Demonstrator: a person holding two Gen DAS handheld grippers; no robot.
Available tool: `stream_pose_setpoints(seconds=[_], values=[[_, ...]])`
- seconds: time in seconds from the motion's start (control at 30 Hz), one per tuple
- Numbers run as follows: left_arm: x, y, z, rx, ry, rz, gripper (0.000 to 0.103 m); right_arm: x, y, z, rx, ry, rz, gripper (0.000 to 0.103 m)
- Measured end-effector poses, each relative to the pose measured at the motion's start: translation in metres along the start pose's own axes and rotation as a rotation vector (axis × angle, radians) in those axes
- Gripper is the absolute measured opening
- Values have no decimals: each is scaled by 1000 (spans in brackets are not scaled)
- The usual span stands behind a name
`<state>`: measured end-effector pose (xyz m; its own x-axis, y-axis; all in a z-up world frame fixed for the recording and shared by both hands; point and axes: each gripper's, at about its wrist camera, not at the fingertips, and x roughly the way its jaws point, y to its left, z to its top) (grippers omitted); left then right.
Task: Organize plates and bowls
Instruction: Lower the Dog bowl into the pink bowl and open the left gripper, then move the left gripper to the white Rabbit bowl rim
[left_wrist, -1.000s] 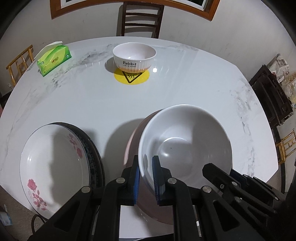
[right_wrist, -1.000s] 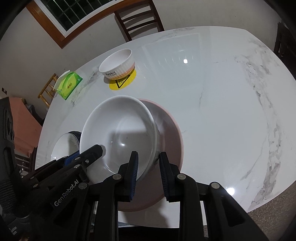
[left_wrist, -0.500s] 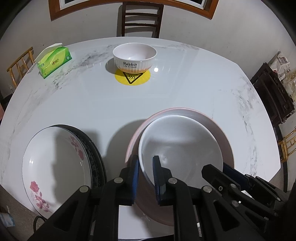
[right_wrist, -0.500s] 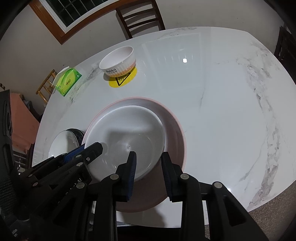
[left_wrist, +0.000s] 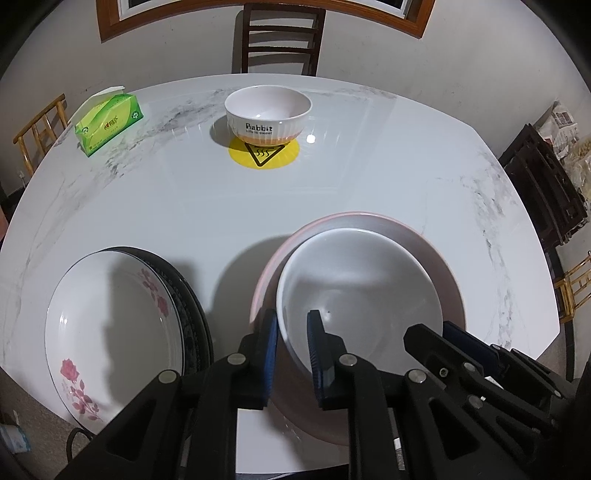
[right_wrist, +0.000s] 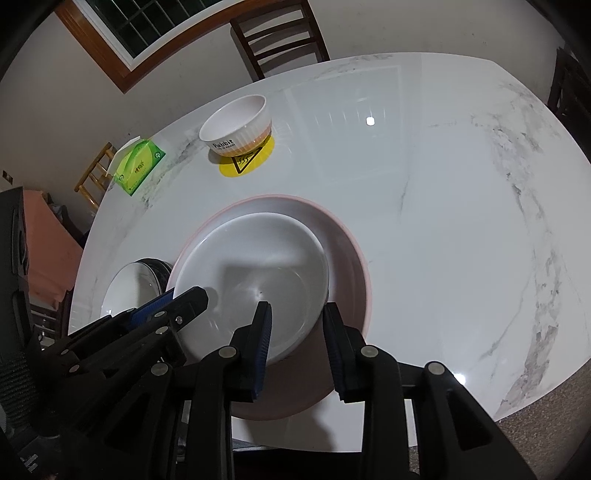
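The white bowl (left_wrist: 360, 295) sits nested inside the pink plate (left_wrist: 436, 258), near the front edge of the bench (left_wrist: 184, 206), its rim level all round. Each gripper straddles the bowl's near rim. The left gripper (left_wrist: 291, 354) stands with one blue pad inside the bowl and one outside, a sliver of gap showing on both sides of the rim. The right gripper (right_wrist: 297, 343) has just been opening, the rim between its fingers (right_wrist: 264, 341) and visibly clear of the pads on the right side (so the bowl rests on the plate, not in a grip).

The step in hand looks like the release after stacking. Doing it well probably means widening both pairs of fingers a little more, then lifting straight up and back, so no pad drags the rim and tips the bowl off centre.

To the left, a flowered plate (left_wrist: 110, 325) lies on a dark plate (left_wrist: 192, 306). Far across the bench stands a ribbed bowl (left_wrist: 267, 114) on a yellow sticker (left_wrist: 264, 157), likely the next piece to gather. A green tissue box (left_wrist: 109, 123) lies at the far left.
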<state>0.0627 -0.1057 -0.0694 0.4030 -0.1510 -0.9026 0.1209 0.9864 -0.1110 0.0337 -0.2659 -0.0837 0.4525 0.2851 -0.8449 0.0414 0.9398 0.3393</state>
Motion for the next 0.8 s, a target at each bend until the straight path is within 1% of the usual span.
stream_pose_setpoints(seconds=[0.2,0.4,0.53,0.6,0.8], values=[[-7,1,-1,4,-22,2,17,-3,-1,-1,3,-7,5,31],[-21,2,3,6,-61,-21,17,-12,-3,2,8,-37,17,31],[-26,8,6,-14,-77,-63,18,-17,-3,6,-1,-55,35,31],[-27,12,9,-29,-81,-95,22,-19,-5,9,-3,-64,52,32],[-27,31,21,-88,-77,-145,23,-21,-8,23,-8,-81,79,35]])
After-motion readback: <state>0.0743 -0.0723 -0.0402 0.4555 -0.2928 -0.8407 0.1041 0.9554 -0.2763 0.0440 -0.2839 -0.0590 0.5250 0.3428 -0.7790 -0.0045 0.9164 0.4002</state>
